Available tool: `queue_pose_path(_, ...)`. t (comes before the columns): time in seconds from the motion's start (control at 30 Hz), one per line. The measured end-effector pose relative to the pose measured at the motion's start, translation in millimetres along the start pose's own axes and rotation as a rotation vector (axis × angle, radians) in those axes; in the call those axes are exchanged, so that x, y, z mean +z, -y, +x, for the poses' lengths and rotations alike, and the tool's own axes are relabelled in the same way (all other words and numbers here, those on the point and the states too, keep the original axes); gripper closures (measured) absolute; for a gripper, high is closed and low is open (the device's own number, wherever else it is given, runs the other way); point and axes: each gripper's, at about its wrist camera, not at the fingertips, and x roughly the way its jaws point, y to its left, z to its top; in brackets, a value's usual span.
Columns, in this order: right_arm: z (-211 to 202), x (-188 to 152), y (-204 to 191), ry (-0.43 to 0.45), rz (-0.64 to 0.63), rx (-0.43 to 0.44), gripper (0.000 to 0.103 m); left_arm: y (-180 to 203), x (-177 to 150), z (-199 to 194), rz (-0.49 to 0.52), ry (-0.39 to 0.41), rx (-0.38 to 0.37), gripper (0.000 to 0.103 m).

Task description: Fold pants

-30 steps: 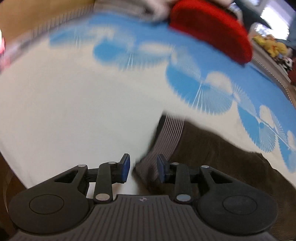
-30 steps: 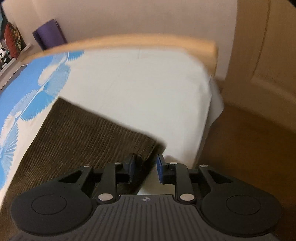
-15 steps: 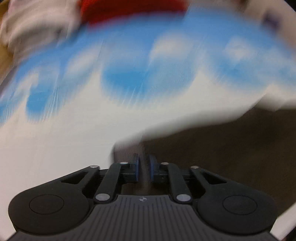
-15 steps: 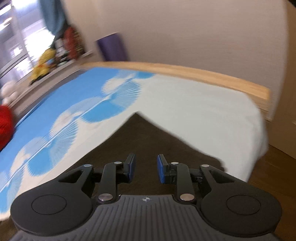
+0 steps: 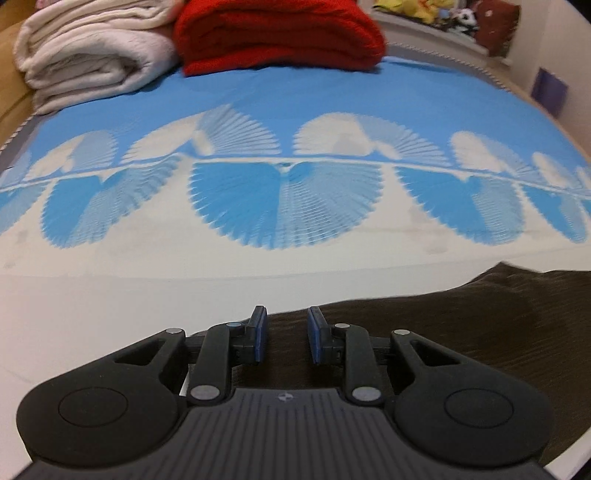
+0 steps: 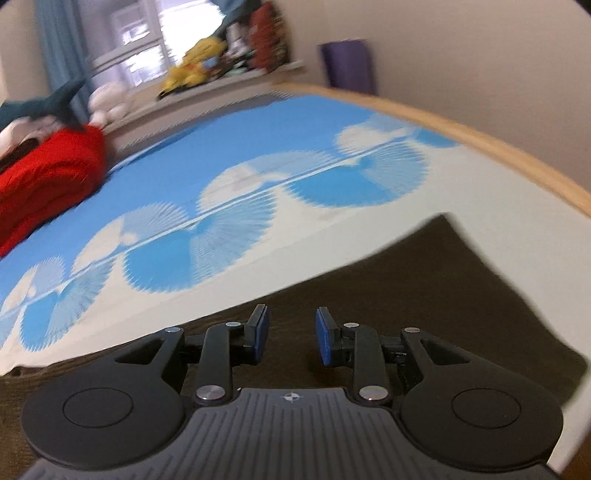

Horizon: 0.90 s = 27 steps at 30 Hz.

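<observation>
The brown corduroy pants (image 5: 480,325) lie flat on the bed near its front edge. They also show in the right wrist view (image 6: 443,295), where one end forms a corner at the right. My left gripper (image 5: 284,338) is open and empty, with its pads just above the pants' far edge. My right gripper (image 6: 290,339) is open and empty over the pants' middle part.
The bed sheet (image 5: 277,92) is blue and white with fan patterns. A folded white blanket (image 5: 85,55) and a folded red blanket (image 5: 277,29) lie at the far side. A wooden bed rail (image 6: 498,147) runs along the right. Plush toys (image 6: 192,70) sit on the windowsill.
Both grippers swung round to face across the bed. The left gripper went from open to nearly shut at the pants' edge and is open again. The right gripper stayed open.
</observation>
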Motion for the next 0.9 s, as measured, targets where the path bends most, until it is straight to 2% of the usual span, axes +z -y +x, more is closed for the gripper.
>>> queue_pose_path(0.1, 31, 3, -21, -0.047, -0.052, 0.007, 0.074, 25, 3, 3, 0.025, 0.008, -0.092, 0.076)
queue_pose_path(0.23, 73, -4, -22, -0.151, -0.091, -0.16, 0.074, 82, 6, 14, 0.143, 0.017, -0.202, 0.077)
queue_pose_path(0.3, 72, -1, -19, -0.122, -0.087, -0.173, 0.074, 117, 6, 15, 0.23, 0.045, -0.288, 0.077)
queue_pose_path(0.4, 70, 1, -6, -0.11, -0.068, -0.268, 0.074, 159, 1, 22, 0.331, 0.057, -0.395, 0.078)
queue_pose_path(0.47, 65, 2, 11, -0.107, -0.001, -0.27, 0.075, 178, -5, 31, 0.37, 0.047, -0.423, 0.087)
queue_pose_path(0.5, 62, 2, 18, -0.103, 0.021, -0.278, 0.075, 186, -6, 38, 0.388, 0.041, -0.423, 0.097)
queue_pose_path(0.53, 58, 2, 26, -0.1, 0.033, -0.298, 0.075, 193, -7, 45, 0.403, 0.04, -0.402, 0.103)
queue_pose_path(0.63, 47, -1, 55, -0.1, 0.093, -0.335, 0.075, 198, -7, 81, 0.386, -0.017, -0.268, 0.103)
queue_pose_path(0.77, 23, -7, 102, -0.103, 0.17, -0.425, 0.074, 197, -9, 89, 0.381, -0.008, -0.232, 0.102)
queue_pose_path(0.83, 9, -12, 131, -0.114, 0.253, -0.473, 0.074, 200, -10, 85, 0.381, -0.003, -0.221, 0.101)
queue_pose_path(0.87, 1, -16, 147, -0.112, 0.308, -0.473, 0.078, 199, -9, 81, 0.371, -0.005, -0.226, 0.101)
queue_pose_path(0.9, -8, -19, 160, -0.098, 0.364, -0.444, 0.089, 199, -9, 73, 0.361, -0.004, -0.24, 0.101)
